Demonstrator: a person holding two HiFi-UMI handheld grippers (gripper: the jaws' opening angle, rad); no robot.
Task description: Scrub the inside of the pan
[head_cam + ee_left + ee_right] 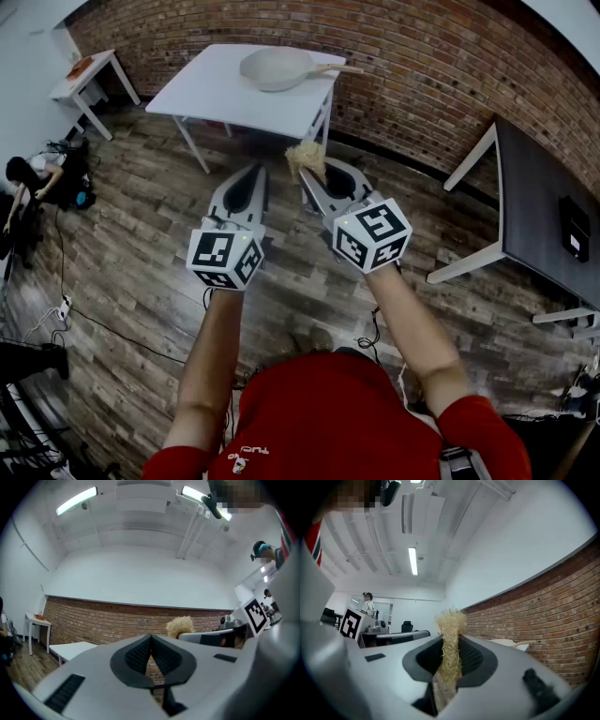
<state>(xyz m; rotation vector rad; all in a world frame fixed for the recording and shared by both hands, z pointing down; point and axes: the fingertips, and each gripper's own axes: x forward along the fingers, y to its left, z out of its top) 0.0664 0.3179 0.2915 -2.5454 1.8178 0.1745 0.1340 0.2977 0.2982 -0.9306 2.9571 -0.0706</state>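
— What's closest?
— A red shirt (328,412) and two bare forearms (211,356) reaching out over a wood floor (141,272), one tool in each hand. The left gripper (151,641) has its jaws pressed together with nothing between them.
— And the other one?
— The right gripper (451,648) pinches a straw-coloured scrubber (450,620). Its frayed tuft sticks out past the jaw tips.
— Where's the pan?
— Farther off. The pan (277,67) sits on a white table (216,94) against the brick wall (422,75), with its handle pointing right. It's well apart from both grippers, and neither touches it.
— Anything else around?
— A dark table (539,211) on the right. At the far left there's a small side table (94,80) with something orange on it. A person (23,173) is low down by the left wall, near some cables (103,323).
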